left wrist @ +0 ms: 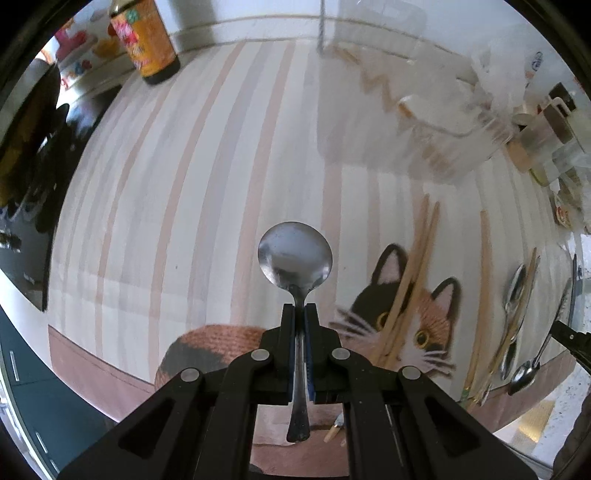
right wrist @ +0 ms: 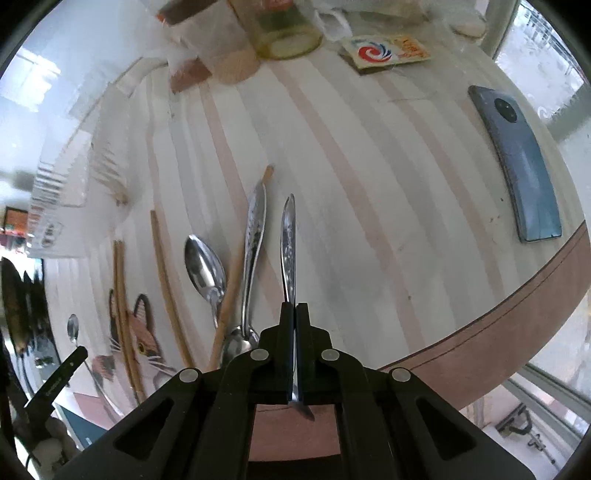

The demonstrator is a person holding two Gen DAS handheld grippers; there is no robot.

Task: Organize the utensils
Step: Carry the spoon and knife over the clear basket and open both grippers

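My left gripper (left wrist: 300, 309) is shut on the neck of a plain metal spoon (left wrist: 294, 254), held above the striped cat-print cloth (left wrist: 192, 192) with its bowl pointing away. My right gripper (right wrist: 294, 306) is shut on a hammered-handle spoon (right wrist: 288, 236), seen edge-on, just over the cloth. Beside it lie another hammered spoon (right wrist: 255, 236), a plain spoon (right wrist: 203, 266) and several wooden chopsticks (right wrist: 162, 266). In the left wrist view the chopsticks (left wrist: 413, 273) cross the cat's face, and loose spoons (left wrist: 515, 288) lie at the right.
A clear plastic organizer (left wrist: 406, 122) stands blurred at the back right. A dark sauce bottle (left wrist: 147, 40) is at the back left. A blue phone (right wrist: 524, 162), a printed packet (right wrist: 388, 51) and a jar (right wrist: 284, 33) sit toward the table's far and right edges.
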